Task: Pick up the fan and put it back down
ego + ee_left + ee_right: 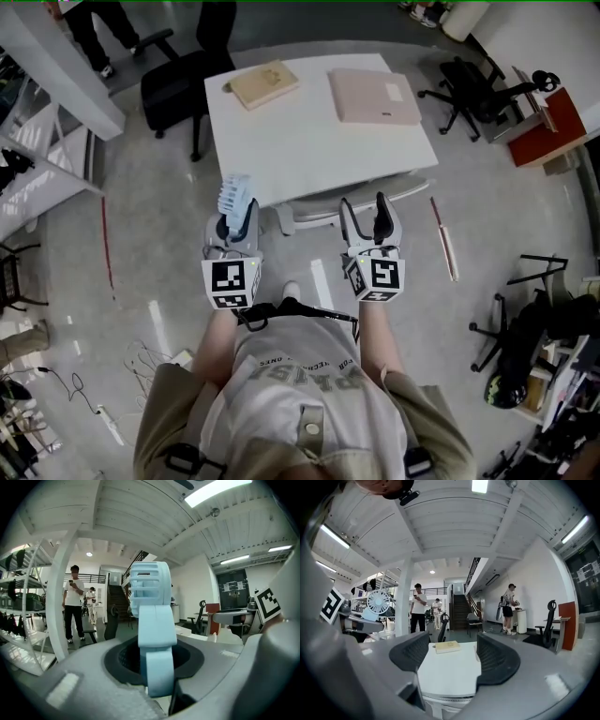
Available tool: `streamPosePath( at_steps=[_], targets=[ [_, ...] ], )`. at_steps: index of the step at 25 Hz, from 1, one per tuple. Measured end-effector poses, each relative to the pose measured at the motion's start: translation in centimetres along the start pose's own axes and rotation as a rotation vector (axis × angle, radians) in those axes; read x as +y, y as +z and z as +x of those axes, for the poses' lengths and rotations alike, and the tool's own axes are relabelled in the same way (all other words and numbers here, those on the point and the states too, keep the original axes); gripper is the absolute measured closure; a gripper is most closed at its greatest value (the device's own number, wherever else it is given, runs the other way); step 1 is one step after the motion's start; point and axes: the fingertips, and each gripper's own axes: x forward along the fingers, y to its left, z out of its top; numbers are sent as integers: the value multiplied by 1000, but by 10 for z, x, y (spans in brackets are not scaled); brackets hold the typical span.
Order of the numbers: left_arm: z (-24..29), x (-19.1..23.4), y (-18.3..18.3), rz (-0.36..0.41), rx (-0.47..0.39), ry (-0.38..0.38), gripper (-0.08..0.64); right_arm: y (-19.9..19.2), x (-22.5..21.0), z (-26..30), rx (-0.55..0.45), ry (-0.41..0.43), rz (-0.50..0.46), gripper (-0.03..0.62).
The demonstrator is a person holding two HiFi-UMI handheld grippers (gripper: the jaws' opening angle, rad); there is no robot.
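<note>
**Pale blue fan held upright in the left gripper, right gripper empty**

The left gripper (235, 225) has its jaws closed partway on the handle of the small pale blue plastic hand fan (234, 192). The dark pads press the handle from both sides. The fan is in the air at the near edge of the white rectangular table (319, 155), not resting on it.

Its long axis runs roughly upright, with the handle down between the jaws and the round grilled head on top. The left gripper view shows the head edge-on. The right gripper view shows its flat round grille face-on, so that face looks sideways toward the right gripper (363, 211).

The right gripper is level with the left and just beside it. Its jaws stand wide apart with nothing between them, and the table shows through the gap.

On the far part of the table lie a tan wooden board (264, 83) and a pinkish flat rectangular case (373, 96), well apart from each other.
</note>
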Motion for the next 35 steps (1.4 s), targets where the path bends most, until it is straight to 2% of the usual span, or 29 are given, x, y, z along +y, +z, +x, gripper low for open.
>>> streamPosePath(
  at_steps=[7, 13, 25, 35],
  targets=[
    [16, 2, 0, 5, 13, 28, 453, -3, -6, 24, 11, 27, 13, 298],
    [36, 5, -4, 15, 28, 20, 453, -13, -6, 43, 29, 36, 21, 298],
    [111, 27, -1, 6, 42, -39, 453, -13, -23, 108, 34, 7, 8, 298],
    [183, 53, 24, 58, 14, -95, 453, 4, -45, 172, 2, -45, -1, 298]
  ],
)
